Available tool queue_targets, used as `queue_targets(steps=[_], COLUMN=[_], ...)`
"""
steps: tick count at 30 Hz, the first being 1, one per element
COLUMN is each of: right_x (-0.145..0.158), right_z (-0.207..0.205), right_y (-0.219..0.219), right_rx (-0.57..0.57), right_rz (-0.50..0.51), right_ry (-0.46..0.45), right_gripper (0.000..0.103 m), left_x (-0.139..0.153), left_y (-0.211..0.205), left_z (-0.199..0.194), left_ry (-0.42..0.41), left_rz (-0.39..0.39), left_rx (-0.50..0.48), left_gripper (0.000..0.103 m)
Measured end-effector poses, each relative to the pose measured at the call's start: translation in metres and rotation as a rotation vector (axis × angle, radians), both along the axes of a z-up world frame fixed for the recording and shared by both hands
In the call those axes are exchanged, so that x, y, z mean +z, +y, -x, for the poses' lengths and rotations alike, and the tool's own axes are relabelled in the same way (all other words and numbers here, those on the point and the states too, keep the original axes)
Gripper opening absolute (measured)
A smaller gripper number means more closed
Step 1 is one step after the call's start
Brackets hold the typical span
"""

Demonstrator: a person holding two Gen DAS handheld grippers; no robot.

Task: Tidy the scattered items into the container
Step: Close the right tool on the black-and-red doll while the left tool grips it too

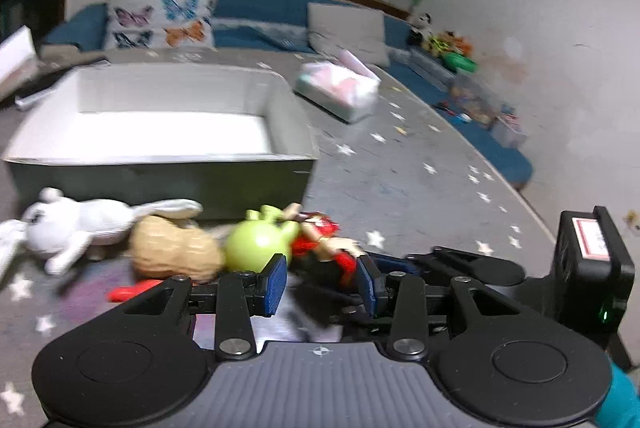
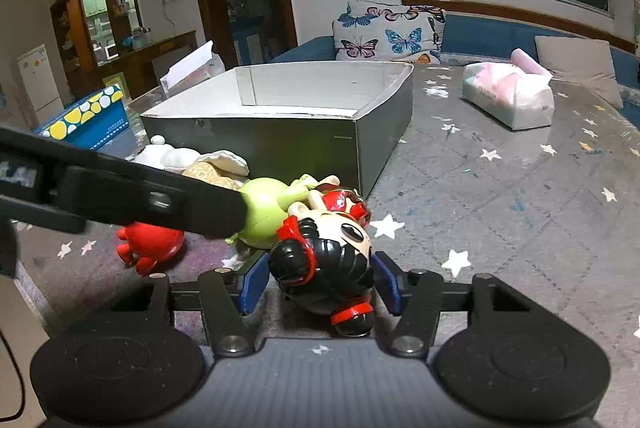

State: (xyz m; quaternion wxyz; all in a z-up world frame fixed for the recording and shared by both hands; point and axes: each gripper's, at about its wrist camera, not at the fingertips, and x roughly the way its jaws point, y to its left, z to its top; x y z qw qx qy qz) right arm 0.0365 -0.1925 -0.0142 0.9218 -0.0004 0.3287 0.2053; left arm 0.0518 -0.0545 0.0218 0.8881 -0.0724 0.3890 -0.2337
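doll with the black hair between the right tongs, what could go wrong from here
1. The right tongs stand open around the round, glossy black-haired plastic doll head; closing on that curve may squirt it out.
2. The green round plastic toy lies against the doll, so a lift could drag it.
3. The left tongs hover close by over the same pile and may collide.

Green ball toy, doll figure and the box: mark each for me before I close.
green ball toy (image 1: pixel 256 244), left wrist view, on its round body.
doll figure (image 2: pixel 340 240), right wrist view, on its face, between the open fingers.
box (image 2: pixel 280 144), right wrist view, on its dark front wall.
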Motion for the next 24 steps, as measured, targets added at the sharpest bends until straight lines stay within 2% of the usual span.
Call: queue_targets(steps=[5, 15, 19, 20, 24], right_x=[-0.001, -0.004, -0.007, -0.008, -0.011], right_z=[0.001, -0.002, -0.005, -0.006, -0.008], right_y=[-0.004, -0.009, -0.010, -0.010, -0.010], right_rx=[0.007, 0.024, 0.024, 0.026, 0.029], right_rz=[-0.016, -0.046, -0.062, -0.066, -0.069], right_ry=[-0.009, -0.011, -0.008, -0.006, -0.003], right_gripper=[0.054, 0.055, 0.055, 0.055, 0.055], left_x=[-0.005, -0.023, -0.028, -0.031, -0.039], left_y=[-0.004, 0.005, 0.008, 0.008, 0.008], left_z=[-0.014, -0.040, -0.049, -0.052, -0.056], left_ry=[0.065, 0.223, 0.261, 0.272, 0.299], left_rz=[0.078, 0.157, 0.186, 0.188, 0.213], left_rx=[-0.023, 0.049, 0.081, 0.085, 0.096], left_gripper=[0.041, 0.042, 0.043, 0.046, 0.049])
